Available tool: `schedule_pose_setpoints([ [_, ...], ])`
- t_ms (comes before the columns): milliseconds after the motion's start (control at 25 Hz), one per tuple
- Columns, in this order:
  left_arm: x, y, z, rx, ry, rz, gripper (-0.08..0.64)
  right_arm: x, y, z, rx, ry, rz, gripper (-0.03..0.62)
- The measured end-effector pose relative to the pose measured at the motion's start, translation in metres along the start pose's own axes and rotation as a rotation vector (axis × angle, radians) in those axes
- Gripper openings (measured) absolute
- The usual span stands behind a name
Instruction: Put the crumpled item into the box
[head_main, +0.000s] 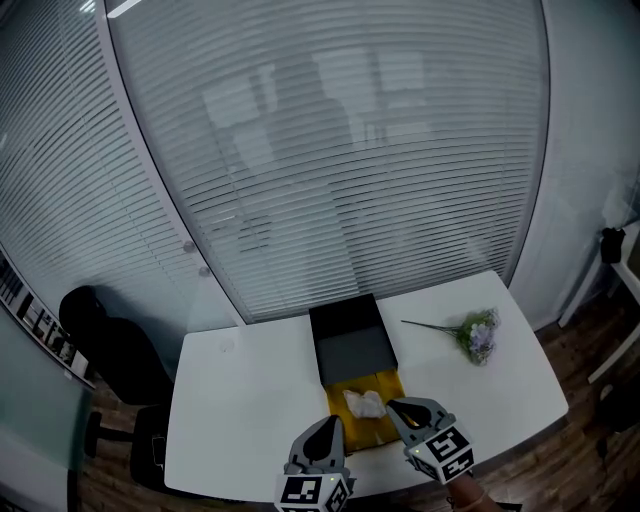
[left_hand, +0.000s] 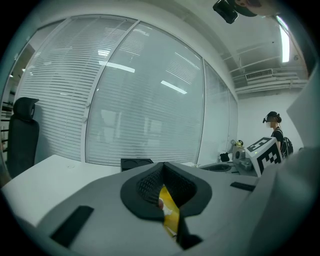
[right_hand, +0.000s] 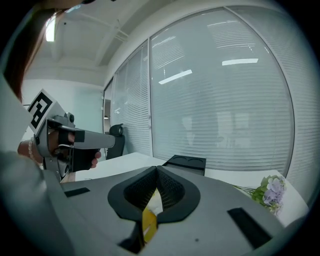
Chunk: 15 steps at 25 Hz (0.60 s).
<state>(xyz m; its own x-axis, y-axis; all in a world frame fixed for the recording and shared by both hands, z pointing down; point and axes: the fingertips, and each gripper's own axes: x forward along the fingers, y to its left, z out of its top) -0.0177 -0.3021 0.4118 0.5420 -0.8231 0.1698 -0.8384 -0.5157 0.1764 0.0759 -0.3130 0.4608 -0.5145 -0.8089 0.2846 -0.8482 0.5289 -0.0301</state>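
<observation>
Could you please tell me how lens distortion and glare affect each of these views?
Head view: the wide lens bows the blinds and the table; lighting is even. Left gripper view: dark rounded corners, ceiling lights mirrored in the glass wall. Right gripper view: same dark corners, light streaks on the glass wall.

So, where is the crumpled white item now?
In the head view, the crumpled white item lies on a yellow sheet at the white table's near edge, just in front of the black rectangular box.

box on table | crumpled item on sheet before it | flowers right
</observation>
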Motion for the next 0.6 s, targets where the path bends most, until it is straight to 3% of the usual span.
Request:
schedule_pose_setpoints([
  [600,-0.026,-0.017,-0.005,-0.020,-0.005,0.013,0.015,-0.046,0.005,0.015,0.002,-0.051,-0.043,0.028],
])
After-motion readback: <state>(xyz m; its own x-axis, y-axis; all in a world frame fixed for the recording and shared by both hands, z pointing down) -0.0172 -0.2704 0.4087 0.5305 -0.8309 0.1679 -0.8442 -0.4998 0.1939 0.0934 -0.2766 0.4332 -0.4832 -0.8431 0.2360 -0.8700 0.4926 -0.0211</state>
